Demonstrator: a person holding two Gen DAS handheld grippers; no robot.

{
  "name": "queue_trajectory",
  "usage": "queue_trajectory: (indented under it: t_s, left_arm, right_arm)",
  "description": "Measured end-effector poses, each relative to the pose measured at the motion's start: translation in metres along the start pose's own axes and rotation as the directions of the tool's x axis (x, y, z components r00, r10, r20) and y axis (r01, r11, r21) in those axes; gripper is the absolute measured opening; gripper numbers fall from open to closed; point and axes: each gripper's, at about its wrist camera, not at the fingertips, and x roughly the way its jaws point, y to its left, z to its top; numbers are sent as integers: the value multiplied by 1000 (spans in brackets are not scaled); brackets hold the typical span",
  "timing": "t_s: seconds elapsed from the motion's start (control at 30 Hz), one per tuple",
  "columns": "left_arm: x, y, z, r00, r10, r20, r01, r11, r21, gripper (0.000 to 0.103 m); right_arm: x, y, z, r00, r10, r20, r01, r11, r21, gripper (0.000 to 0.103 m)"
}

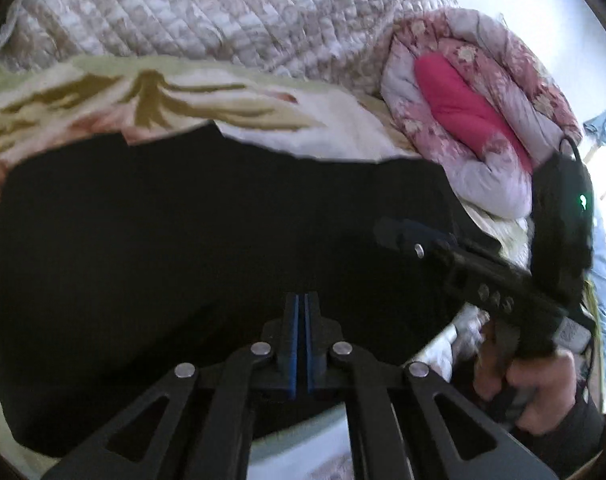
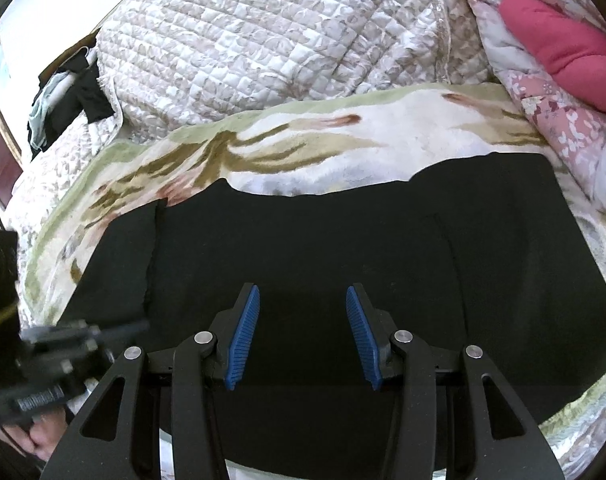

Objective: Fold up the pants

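Black pants (image 1: 183,240) lie spread flat on a floral blanket (image 1: 103,96) on a bed. My left gripper (image 1: 301,304) hovers over their near part, its blue pads pressed together with no cloth showing between them. In the right wrist view the pants (image 2: 303,232) fill the middle, with a folded layer at their left end. My right gripper (image 2: 303,289) stands open above them, nothing between its fingers (image 2: 245,332). The left gripper (image 2: 135,326) shows blurred at lower left, and the right gripper (image 1: 395,234) is held by a hand (image 1: 531,384).
A white quilted bedspread (image 2: 243,40) covers the far side of the bed. A rolled pink floral duvet (image 2: 551,120) with a magenta cushion (image 2: 563,48) lies at the right end of the pants. Dark clothes (image 2: 75,92) are heaped at far left.
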Motion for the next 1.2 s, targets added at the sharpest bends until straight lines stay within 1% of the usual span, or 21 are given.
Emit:
queue_trajectory:
  t_s: [0.1,0.13,0.2,0.27,0.3,0.33,0.37,0.43,0.47,0.5,0.57,0.63,0.7,0.8,0.9,0.93,1.0,1.1,1.13,1.17,1.2]
  left_arm:
    - [-31,7,8,995,26,93,-27,1000,6,5]
    - [-43,15,14,990,47,129,-46,999,-14,5]
    - [-59,33,24,978,116,176,-108,993,-55,11]
    - [-68,52,35,956,208,207,-195,977,-81,17]
    - [-70,62,39,944,257,206,-242,966,-95,18]
    - [-72,72,43,932,299,205,-282,953,-109,18]
    - [-75,82,47,920,333,208,-314,942,-121,18]
    - [-77,98,47,898,383,216,-356,922,-153,18]
    - [-78,107,45,892,397,215,-365,915,-174,18]
    - [-76,114,44,890,406,207,-370,909,-192,18]
    - [-69,126,39,894,412,174,-373,902,-217,18]
    - [-63,133,37,897,417,149,-379,896,-230,18]
    - [-61,135,36,894,425,140,-386,891,-238,18]
    - [-61,138,34,891,433,136,-393,886,-245,18]
    - [-61,139,32,892,432,133,-391,886,-251,18]
    - [-63,139,32,892,432,134,-391,885,-252,18]
    - [-63,140,31,890,435,132,-393,882,-259,18]
    - [-63,142,31,887,443,130,-397,876,-275,18]
    - [-63,143,31,886,446,131,-399,874,-278,18]
    - [-63,144,31,884,448,132,-401,872,-280,18]
    - [-63,144,31,883,450,133,-402,872,-280,18]
  right_arm:
    - [-1,9,4,996,84,11,-84,996,-7,46]
    - [0,13,5,993,115,6,-114,993,-10,46]
    - [6,26,6,983,181,-23,-181,983,-19,46]
    - [17,40,9,968,242,-62,-244,970,-21,46]
    - [21,46,10,962,263,-77,-265,964,-21,46]
    - [29,55,12,950,296,-98,-300,954,-24,46]
    - [38,63,14,939,324,-119,-329,944,-26,49]
    - [57,74,18,924,347,-161,-356,934,-24,53]
    - [64,77,19,919,352,-175,-361,932,-22,53]
    - [74,82,21,912,360,-195,-371,929,-19,53]
    - [86,89,24,901,376,-218,-390,920,-23,53]
    - [97,96,28,894,390,-222,-406,913,-31,53]
    - [107,98,33,885,408,-225,-421,907,-11,53]
    - [116,99,38,851,464,-245,-467,883,51,55]
    - [117,104,39,823,501,-267,-504,861,63,55]
    - [119,108,40,820,503,-274,-507,860,59,55]
    - [125,113,45,842,470,-264,-477,878,42,54]
    - [137,115,50,833,481,-273,-481,874,71,53]
    - [137,115,50,830,486,-273,-485,871,74,51]
    - [137,115,49,826,492,-276,-491,867,78,33]
    - [138,115,48,815,506,-283,-502,860,93,16]
